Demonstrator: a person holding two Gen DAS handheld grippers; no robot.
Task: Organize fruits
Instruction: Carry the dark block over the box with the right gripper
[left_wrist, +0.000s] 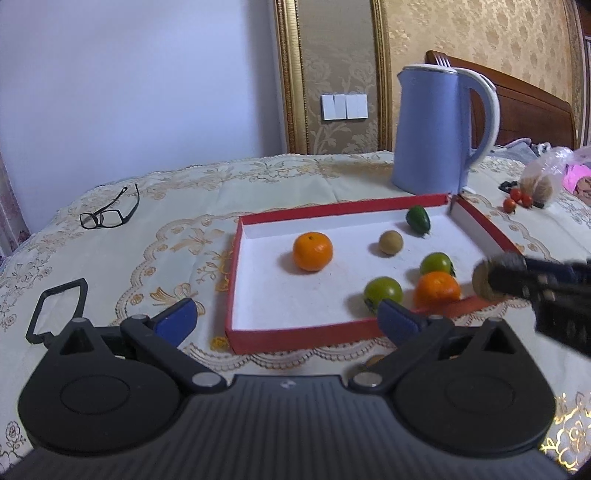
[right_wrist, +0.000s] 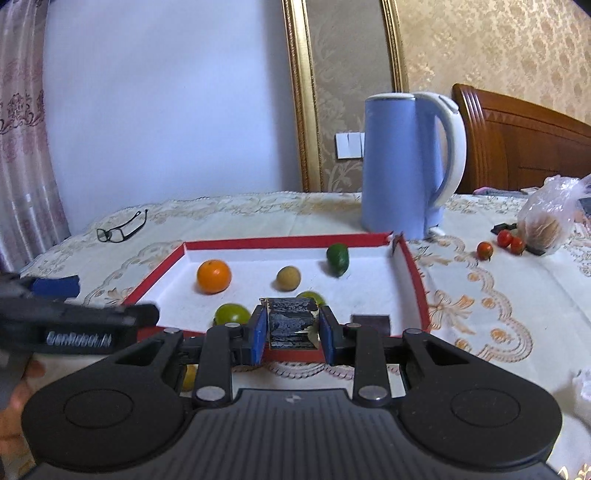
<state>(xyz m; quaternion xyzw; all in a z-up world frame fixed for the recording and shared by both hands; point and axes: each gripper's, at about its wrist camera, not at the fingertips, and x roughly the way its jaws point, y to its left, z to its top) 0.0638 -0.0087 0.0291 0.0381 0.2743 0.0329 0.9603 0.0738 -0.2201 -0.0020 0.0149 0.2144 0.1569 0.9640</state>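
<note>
A red tray (left_wrist: 295, 334) with a white floor holds two oranges (left_wrist: 313, 252) (left_wrist: 437, 290), two green tomatoes (left_wrist: 382, 293) (left_wrist: 437, 264), a brown longan (left_wrist: 390, 242) and a dark green fruit (left_wrist: 418, 219). My left gripper (left_wrist: 288, 323) stands open at the tray's near edge, with nothing between its blue pads. My right gripper (left_wrist: 506, 275) comes in over the tray's right near corner, shut on a small brown round fruit (left_wrist: 480, 284). In its own view, the right gripper (right_wrist: 291, 332) shows a dark scuffed block between the pads. The left gripper (right_wrist: 99, 299) shows at the left.
A blue kettle (left_wrist: 432, 129) stands behind the tray. Glasses (left_wrist: 109, 214) lie far left, a black loop (left_wrist: 55, 310) near left. Three cherry tomatoes (right_wrist: 504, 242) and a plastic bag (right_wrist: 546, 221) sit at the right. A small yellow fruit (right_wrist: 190, 376) lies before the tray.
</note>
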